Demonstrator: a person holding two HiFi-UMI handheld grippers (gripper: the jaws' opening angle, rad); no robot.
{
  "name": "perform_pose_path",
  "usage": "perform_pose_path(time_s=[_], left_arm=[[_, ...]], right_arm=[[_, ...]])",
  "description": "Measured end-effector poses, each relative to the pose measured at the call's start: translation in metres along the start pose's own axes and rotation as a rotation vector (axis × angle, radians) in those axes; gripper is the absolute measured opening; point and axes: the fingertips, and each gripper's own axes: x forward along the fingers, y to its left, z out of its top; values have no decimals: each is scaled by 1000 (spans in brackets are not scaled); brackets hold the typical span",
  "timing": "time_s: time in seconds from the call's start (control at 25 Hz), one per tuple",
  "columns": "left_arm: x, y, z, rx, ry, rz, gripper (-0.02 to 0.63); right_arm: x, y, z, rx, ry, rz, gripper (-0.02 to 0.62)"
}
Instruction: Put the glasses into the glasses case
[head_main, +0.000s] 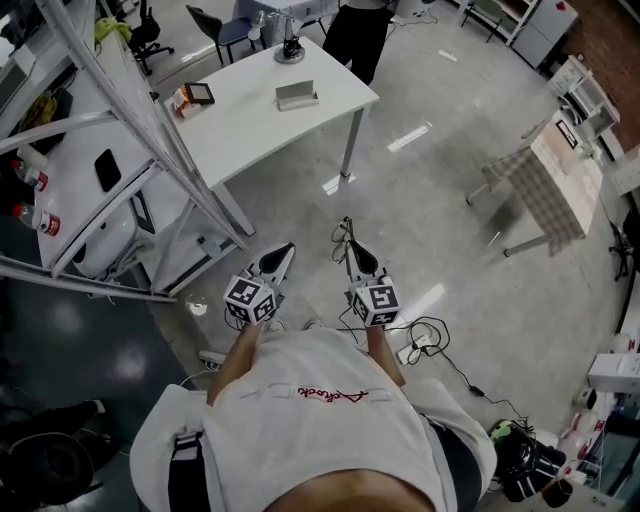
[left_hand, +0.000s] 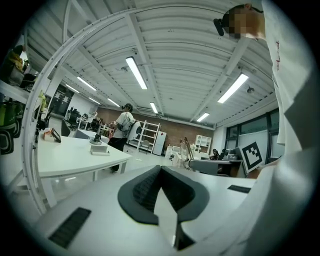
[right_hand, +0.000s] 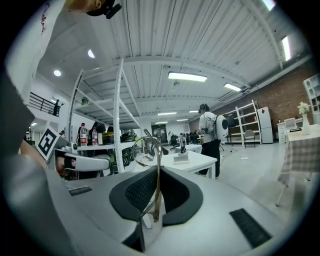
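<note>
I stand on the floor a little short of the white table (head_main: 250, 120). A thin wire-framed pair of glasses (head_main: 344, 238) sticks up from my right gripper (head_main: 352, 252), which is shut on one temple arm; in the right gripper view the lens (right_hand: 142, 150) rises above the jaws (right_hand: 157, 175). My left gripper (head_main: 283, 252) is beside it, shut with nothing in it (left_hand: 160, 171). The grey glasses case (head_main: 296, 96) lies on the table's far half and also shows as a small block (left_hand: 100, 150) in the left gripper view.
A person (head_main: 355, 30) stands at the table's far side. A small stand (head_main: 290, 48) and an orange-edged box (head_main: 192, 97) share the tabletop. White racking (head_main: 100, 150) with bottles (head_main: 35, 218) fills the left; a checked-cloth table (head_main: 545, 185) stands right; cables (head_main: 430, 340) lie on the floor.
</note>
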Motion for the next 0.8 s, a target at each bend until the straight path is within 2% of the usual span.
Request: perform_pose_path(time_s=[0.36,0.8], left_arm=[[19,-14,-9,9,34,-10,25],[35,-7,-9,8,19,-1,25]], right_arm=[[-7,-20,-11,33,9,3,14],[11,-26,-11,25,4,35,14]])
